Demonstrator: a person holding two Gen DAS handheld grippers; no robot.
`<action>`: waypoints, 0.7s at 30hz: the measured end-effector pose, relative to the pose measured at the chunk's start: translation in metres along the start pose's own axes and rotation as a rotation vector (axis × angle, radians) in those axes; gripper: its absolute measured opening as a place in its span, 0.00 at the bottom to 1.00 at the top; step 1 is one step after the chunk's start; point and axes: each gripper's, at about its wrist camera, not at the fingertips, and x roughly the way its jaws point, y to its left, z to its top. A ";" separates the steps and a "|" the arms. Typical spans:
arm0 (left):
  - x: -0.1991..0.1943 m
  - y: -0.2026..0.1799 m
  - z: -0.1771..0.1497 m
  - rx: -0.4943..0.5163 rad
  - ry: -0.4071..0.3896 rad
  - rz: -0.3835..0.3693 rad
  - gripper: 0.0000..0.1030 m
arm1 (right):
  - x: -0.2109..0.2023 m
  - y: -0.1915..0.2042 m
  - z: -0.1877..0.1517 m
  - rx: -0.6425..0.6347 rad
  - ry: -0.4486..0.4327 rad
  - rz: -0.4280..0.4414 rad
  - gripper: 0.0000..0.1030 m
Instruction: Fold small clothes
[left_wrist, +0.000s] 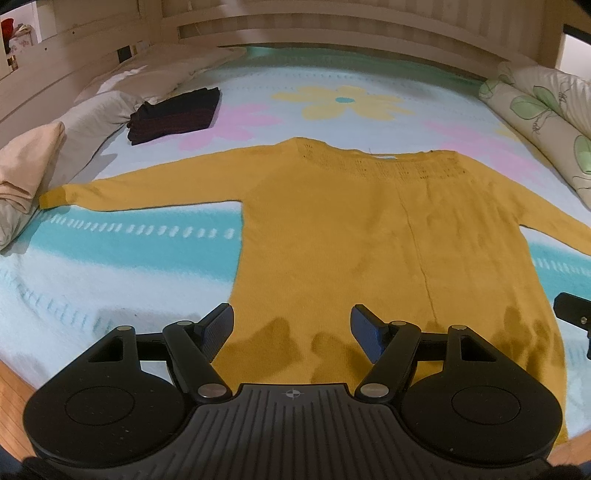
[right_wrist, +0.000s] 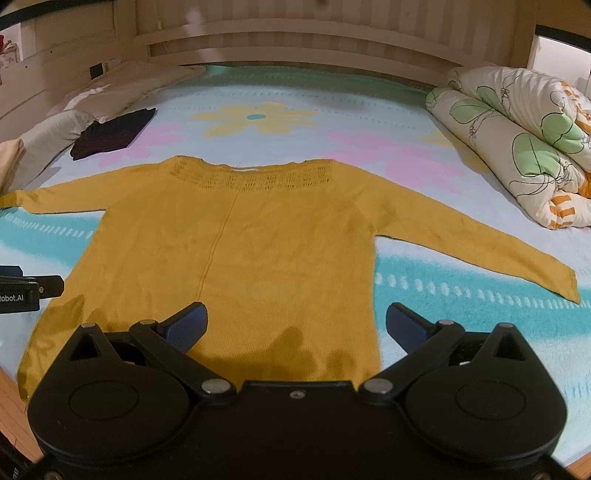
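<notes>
Bed (left_wrist: 110, 266) holds one yellow sweater (right_wrist: 240, 266) (flat, sleeves spread).

From my right wrist camera I can read only one bit of lettering: "obot.AI" in white on the black body of the left gripper (right_wrist: 22, 291), at the frame's left edge, the word's start cut off there. I find no other readable text, numbers or labels in either view.
</notes>
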 end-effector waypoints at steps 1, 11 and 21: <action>0.000 0.000 0.000 0.001 -0.001 0.002 0.67 | 0.000 0.000 0.000 -0.001 0.001 0.000 0.99; 0.003 -0.004 -0.004 0.015 0.002 0.014 0.67 | 0.008 0.006 -0.002 -0.032 0.039 -0.015 0.99; -0.005 -0.002 0.001 -0.005 -0.042 -0.042 0.67 | 0.002 0.005 -0.004 -0.034 0.023 -0.015 0.99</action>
